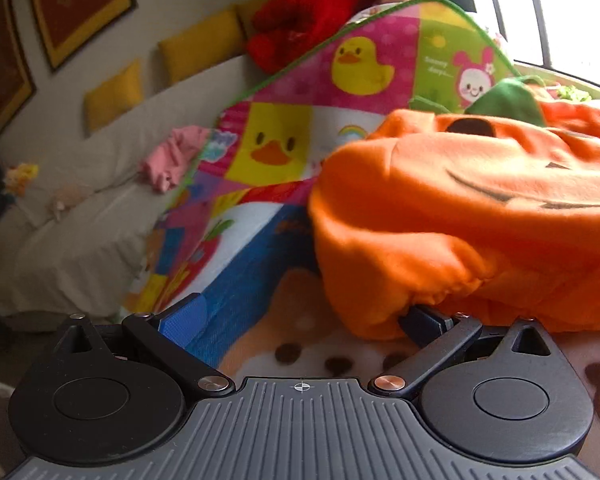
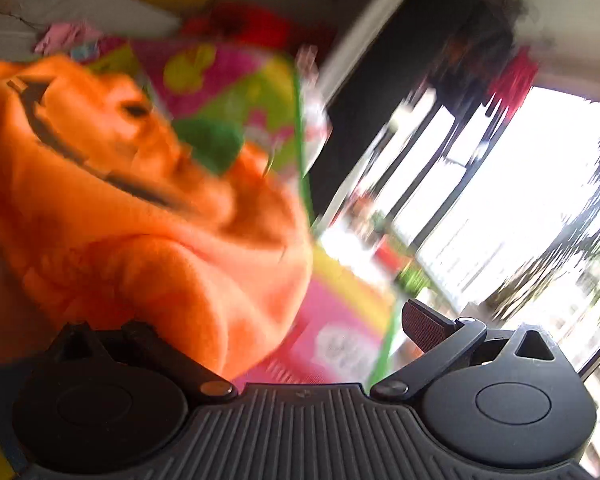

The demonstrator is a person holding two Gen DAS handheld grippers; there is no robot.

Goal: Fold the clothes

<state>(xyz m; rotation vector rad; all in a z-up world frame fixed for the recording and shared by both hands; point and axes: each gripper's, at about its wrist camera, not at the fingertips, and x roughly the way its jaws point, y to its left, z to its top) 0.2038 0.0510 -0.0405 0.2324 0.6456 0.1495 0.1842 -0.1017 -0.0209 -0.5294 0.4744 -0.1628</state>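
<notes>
fleece pumpkin costume [image 1: 480,216] looked soft, bulky, light; best pinched at its gathered hem. both grippers' jaws stood wide, holding nothing.

The left gripper [image 1: 300,316] sits along the bottom of its frame with jaws spread wide. Its left finger [image 1: 184,320], blue-padded, is bare at lower left; the right finger [image 1: 420,320], at lower right, has its tip under orange cloth [image 1: 460,216].

The right gripper [image 2: 284,328], also at the bottom of its blurred frame, is spread wide too. Its right finger [image 2: 428,326] stands clear at lower right; the left finger [image 2: 148,340] is partly hidden by the cloth [image 2: 140,240].
</notes>
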